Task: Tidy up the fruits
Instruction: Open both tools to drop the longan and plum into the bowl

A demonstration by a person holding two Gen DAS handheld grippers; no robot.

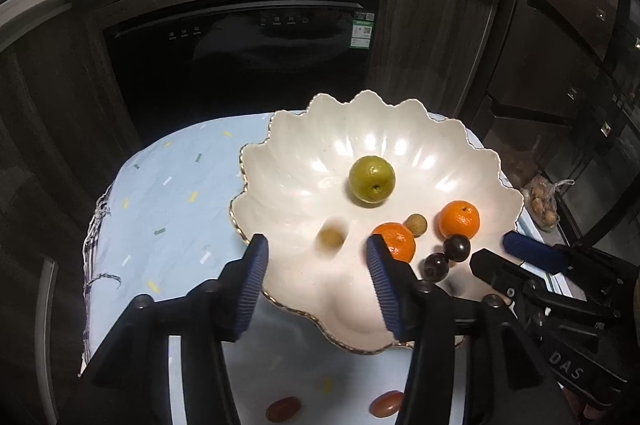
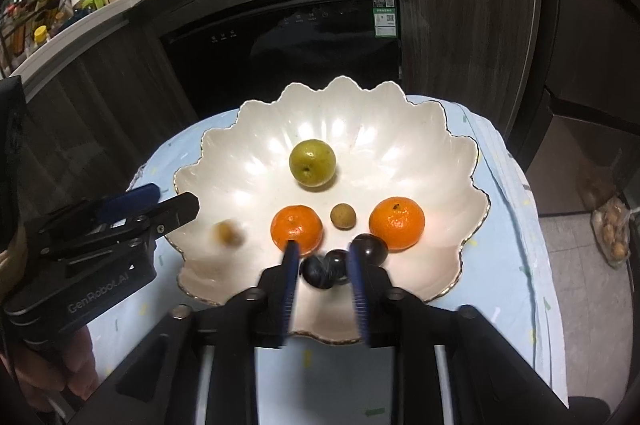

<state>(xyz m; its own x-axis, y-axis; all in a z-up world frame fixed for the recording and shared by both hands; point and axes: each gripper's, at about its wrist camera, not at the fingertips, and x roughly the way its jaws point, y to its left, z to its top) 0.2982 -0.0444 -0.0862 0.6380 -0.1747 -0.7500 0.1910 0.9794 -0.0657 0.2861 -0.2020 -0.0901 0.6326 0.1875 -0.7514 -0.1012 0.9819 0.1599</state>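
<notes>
- Bench (image 1: pixel 168 209): covered by a pale blue cloth with small coloured dashes; a white scalloped bowl (image 1: pixel 400 141) with a gilt rim stands on it
- Left tool (image 1: pixel 316 257): jaws apart, nothing gripped; it hangs over the near left part of the bowl; a small tan fruit (image 1: pixel 330 238), blurred, lies on the bowl floor in line with the gap, clear of both pads
- Bowl centre: a green fruit (image 1: pixel 372 178) sits alone toward the back; a near orange (image 1: pixel 394 239) lies just behind the left tool's right finger; a second small tan fruit (image 1: pixel 416 224) rests between that orange and a far orange (image 1: pixel 459 219)
- Right tool (image 2: pixel 322 261): jaws apart, holding nothing; a dark round fruit (image 2: pixel 324 271), blurred, lies in the bowl between the two fingers; whether a pad touches it cannot be told; another dark fruit (image 2: pixel 372 247) sits just beside the right finger
- Near edge of the bench, outside the bowl: two reddish oval fruits (image 1: pixel 284 408) lie on the cloth, partly hidden by the left tool
- Behind: a dark appliance front (image 1: pixel 248 65) under a white counter carrying bottles
</notes>
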